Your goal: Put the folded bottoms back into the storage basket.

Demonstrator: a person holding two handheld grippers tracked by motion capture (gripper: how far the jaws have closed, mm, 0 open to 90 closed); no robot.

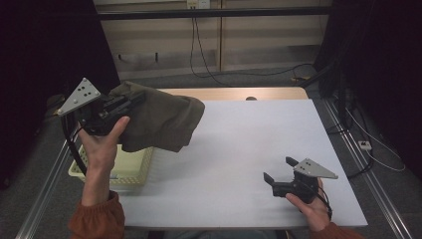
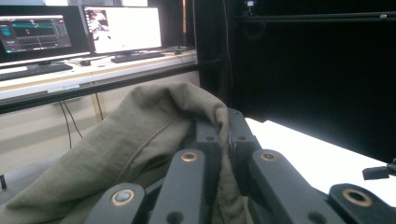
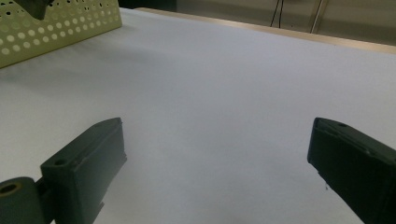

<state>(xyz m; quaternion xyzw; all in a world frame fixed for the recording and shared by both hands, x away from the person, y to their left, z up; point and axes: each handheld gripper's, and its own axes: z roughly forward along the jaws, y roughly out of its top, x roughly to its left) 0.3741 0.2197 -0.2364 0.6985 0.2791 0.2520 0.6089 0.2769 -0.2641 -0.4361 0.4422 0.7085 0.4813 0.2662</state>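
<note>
The left gripper (image 1: 130, 102) is up in the air above the pale yellow perforated plastic basket (image 1: 130, 168), and its fingers (image 2: 208, 133) are clamped tight on a fold of the olive-green cloth garment (image 1: 164, 119). From the high view that garment hangs off the gripper and drapes right of the basket's far corner, its lower edge dangling just over the basket's rim and the near strip of the white worktop (image 1: 249, 149). In the left gripper view the green fabric bunches up between the two black fingers and spills away to the left, a seam running down across it. The hand (image 1: 102, 144) holding that gripper rises from an orange sleeve (image 1: 97, 219) just in front of the basket. Well to the right of the basket, the right gripper (image 1: 279, 172) sits low over the bare worktop, held in the other hand (image 1: 311, 204). Its fingers (image 3: 88, 158) stand wide apart with nothing between them, just white surface showing in the gap. In the right gripper view the basket's dotted wall (image 3: 60, 23) sits at the far left, well clear of those open fingers. Beyond the basket, at the room's far wall, black cables (image 1: 199, 50) hang down.
</note>
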